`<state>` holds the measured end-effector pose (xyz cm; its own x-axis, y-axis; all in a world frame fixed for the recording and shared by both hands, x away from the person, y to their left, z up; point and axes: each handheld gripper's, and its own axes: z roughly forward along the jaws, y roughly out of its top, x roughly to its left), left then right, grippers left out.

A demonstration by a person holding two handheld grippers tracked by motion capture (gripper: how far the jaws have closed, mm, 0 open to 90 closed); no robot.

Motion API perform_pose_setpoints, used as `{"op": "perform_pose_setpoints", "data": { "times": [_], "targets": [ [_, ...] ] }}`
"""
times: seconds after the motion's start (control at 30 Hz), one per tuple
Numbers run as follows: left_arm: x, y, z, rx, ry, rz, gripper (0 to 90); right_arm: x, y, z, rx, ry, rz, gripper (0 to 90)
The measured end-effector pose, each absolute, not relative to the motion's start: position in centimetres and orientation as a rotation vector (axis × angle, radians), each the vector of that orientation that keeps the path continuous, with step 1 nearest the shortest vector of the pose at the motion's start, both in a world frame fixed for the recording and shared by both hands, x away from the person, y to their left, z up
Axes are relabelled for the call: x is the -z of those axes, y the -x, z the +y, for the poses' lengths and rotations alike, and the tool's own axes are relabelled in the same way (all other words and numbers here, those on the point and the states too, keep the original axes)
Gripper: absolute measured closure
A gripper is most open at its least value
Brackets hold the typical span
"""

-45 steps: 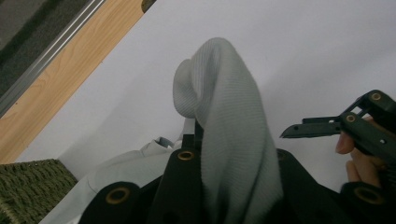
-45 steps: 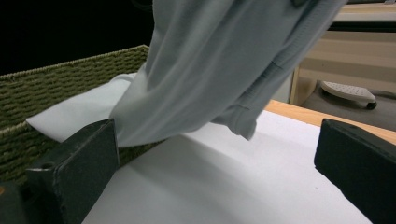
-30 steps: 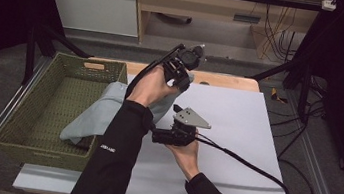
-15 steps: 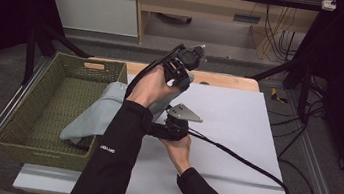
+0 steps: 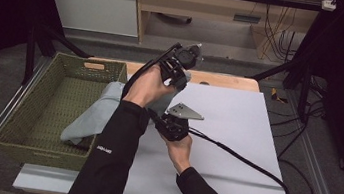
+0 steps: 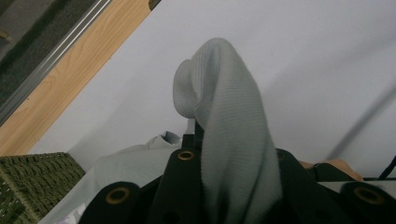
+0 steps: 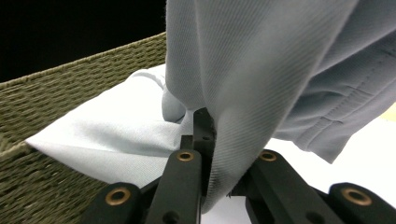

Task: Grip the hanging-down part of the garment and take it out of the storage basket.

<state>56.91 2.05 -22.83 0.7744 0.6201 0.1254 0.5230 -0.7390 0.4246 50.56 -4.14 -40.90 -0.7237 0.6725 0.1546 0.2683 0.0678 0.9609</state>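
Pale grey garment (image 5: 102, 113) drapes from basket (image 5: 42, 110); left gripper (image 5: 180, 68) raised, right gripper (image 5: 169, 124) low, both jaws clamping its fabric.

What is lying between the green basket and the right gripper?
The pale blue garment spans it in the high view, draped over the basket rim towards the right gripper, which is clamped on it.

High view: desk (image 5: 237, 125) evenly lit from overhead, surroundings fall to black, soft shadows, slight overall softness. Left gripper view: dim, grey cloth (image 6: 224, 121) near the lens blurred. Right gripper view: woven basket (image 7: 70, 74) soft, corner black.
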Motion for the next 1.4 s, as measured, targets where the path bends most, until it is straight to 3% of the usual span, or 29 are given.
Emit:
{"op": "perform_pose_setpoints", "data": {
  "times": [0.53, 1.4],
  "targets": [
    [22.1, -56.5, 2.2, -0.373, -2.583, 0.859, 81.7, 39.6, -48.3, -6.5, -1.707, -0.856, 2.032, 87.7],
    [22.8, -56.1, 0.7, -0.308, -2.614, 0.808, 81.7, 37.2, -45.5, -17.6, -1.661, -0.834, 1.982, 87.7]
  ]
}}
